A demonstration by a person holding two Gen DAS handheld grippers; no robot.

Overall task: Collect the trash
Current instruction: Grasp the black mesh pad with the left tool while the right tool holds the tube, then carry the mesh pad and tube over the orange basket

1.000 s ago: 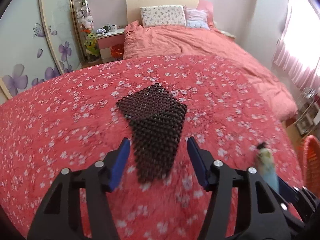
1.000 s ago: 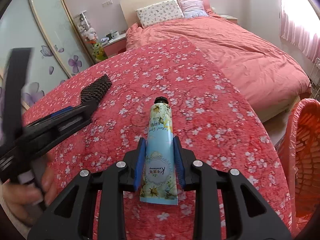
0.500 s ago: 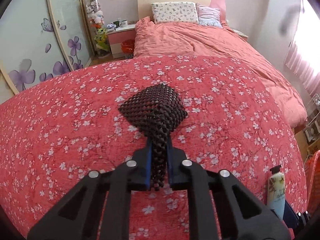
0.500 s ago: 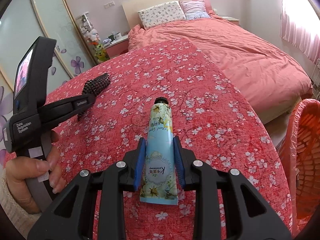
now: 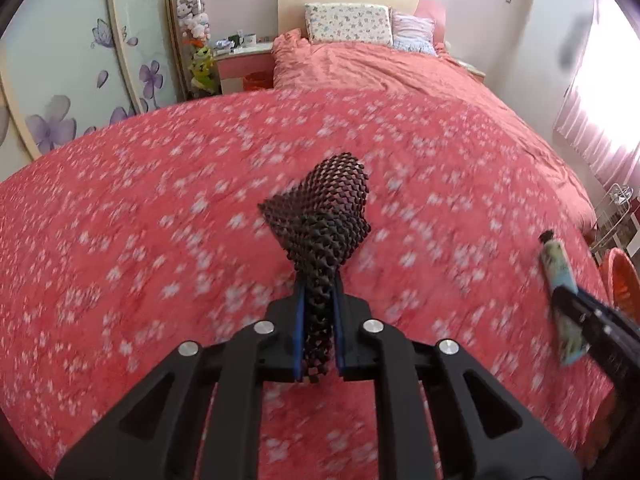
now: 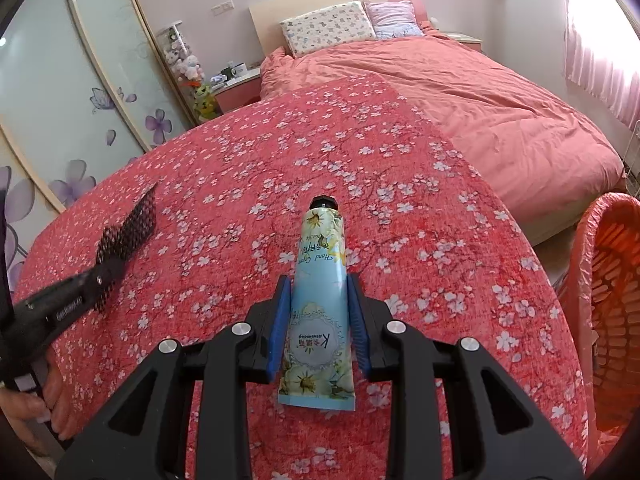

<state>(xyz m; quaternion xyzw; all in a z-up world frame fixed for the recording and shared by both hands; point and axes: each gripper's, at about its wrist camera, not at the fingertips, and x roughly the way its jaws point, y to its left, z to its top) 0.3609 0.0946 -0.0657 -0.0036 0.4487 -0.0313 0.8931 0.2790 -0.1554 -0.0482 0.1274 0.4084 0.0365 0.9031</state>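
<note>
Both tongs loaded, orange basket to the right.
Left tongs clamp the black rubbery mesh mat, jaws easing slightly; keep it pinched and lifted off the red floral bedspread. Right tongs grip the pale-blue tube, nearest the orange plastic basket. Its label reads "Hand Cream".

light-blue floral squeeze tube with black cap: cursive "Hand Cream" along the upper body, seen upside down | same tube, white oval label near the crimped end: large "K", Chinese characters and a small line of script, too small to read | black handheld gripper at left: white lettering, blurred, unreadable
</note>
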